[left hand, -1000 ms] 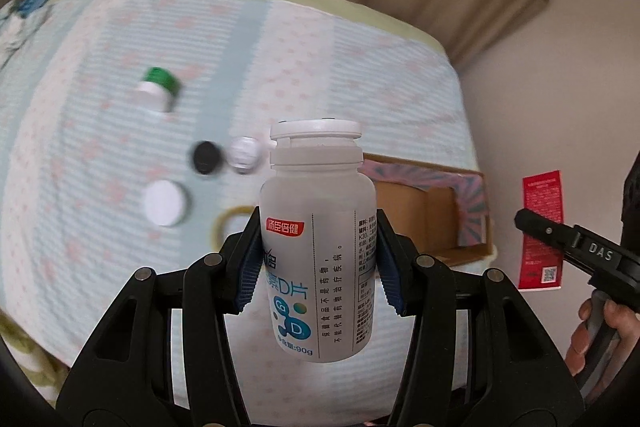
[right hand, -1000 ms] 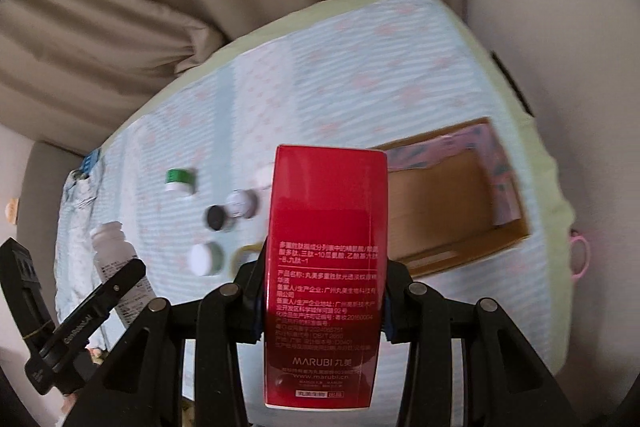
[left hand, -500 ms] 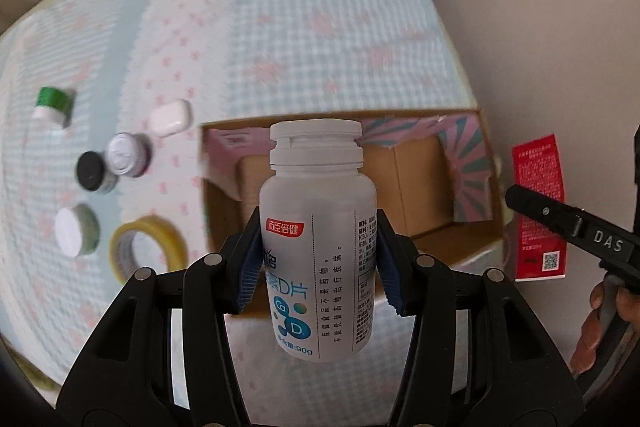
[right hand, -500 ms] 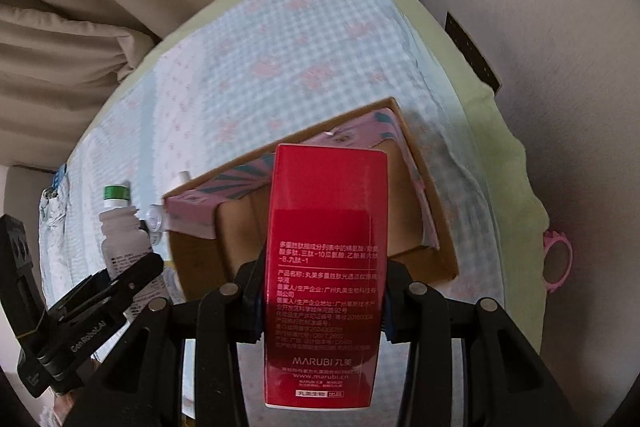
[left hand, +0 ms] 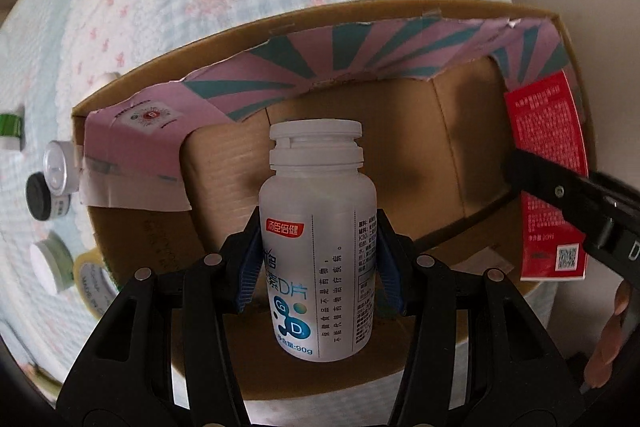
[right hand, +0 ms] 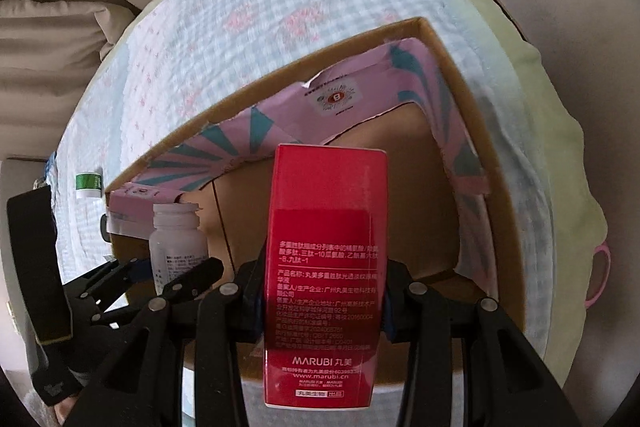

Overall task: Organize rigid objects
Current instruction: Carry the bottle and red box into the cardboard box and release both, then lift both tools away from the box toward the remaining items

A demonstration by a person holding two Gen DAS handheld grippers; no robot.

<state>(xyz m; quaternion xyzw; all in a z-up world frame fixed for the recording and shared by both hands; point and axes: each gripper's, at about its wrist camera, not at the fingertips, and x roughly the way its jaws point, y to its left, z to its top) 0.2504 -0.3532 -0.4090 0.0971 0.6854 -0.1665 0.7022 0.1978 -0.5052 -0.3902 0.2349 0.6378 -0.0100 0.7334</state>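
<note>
Two tools hang over the open brown cardboard box (left hand: 448,131) with pink-and-teal flaps on the bed. Right tool (right hand: 322,311) clamps the tall red carton (right hand: 324,279). Left tool (left hand: 318,267) clamps the white plastic supplement bottle (left hand: 318,239).

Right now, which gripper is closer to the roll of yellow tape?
Left. The left gripper hangs over the cardboard box's end beside the yellow tape; the right gripper hangs toward the opposite end.
</note>
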